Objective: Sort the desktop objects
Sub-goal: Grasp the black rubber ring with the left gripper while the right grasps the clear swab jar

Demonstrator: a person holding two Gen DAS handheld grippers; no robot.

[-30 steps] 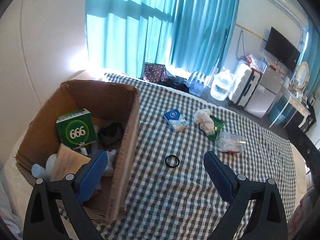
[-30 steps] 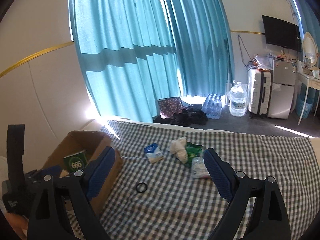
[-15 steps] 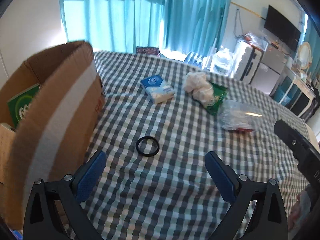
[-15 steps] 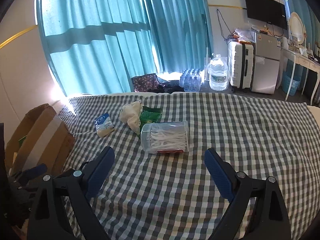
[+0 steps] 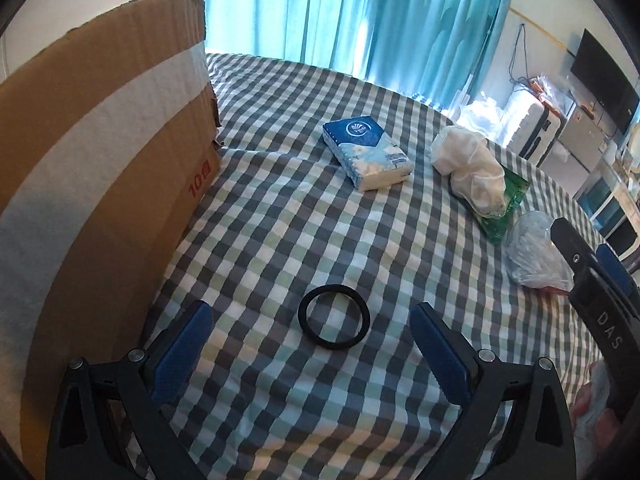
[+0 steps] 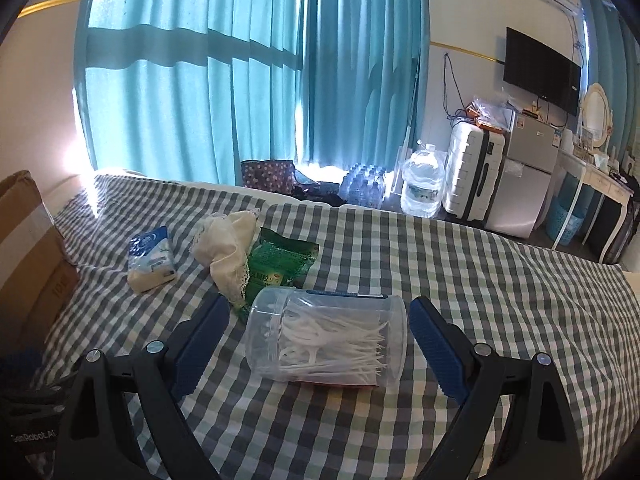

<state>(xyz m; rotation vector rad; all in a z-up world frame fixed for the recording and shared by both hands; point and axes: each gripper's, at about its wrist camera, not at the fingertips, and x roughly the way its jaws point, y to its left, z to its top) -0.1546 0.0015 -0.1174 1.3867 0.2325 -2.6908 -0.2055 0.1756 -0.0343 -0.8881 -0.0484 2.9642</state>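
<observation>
Black rubber ring (image 5: 334, 316) lies flat on the checked cloth (image 5: 280, 240), between the spread blue pads of the left tool (image 5: 310, 344), touched by neither; the left tool's jaws stand wide open; a cardboard box (image 5: 100, 168) rises just to the ring's left; farther off lie a blue tissue pack (image 5: 368, 154), a bundle of white cloth (image 5: 470, 168) resting on a green packet (image 5: 506, 200), and the clear jar (image 5: 534, 254) with the right tool's black body in front of it. Seen from the right wrist, the clear jar (image 6: 326, 342) of white picks lies on its side between the parted pads of the right tool (image 6: 320, 344), jaws open, with a gap on each side; the green packet (image 6: 282, 266), white cloth (image 6: 228, 244) and tissue pack (image 6: 150, 258) sit beyond it.
</observation>
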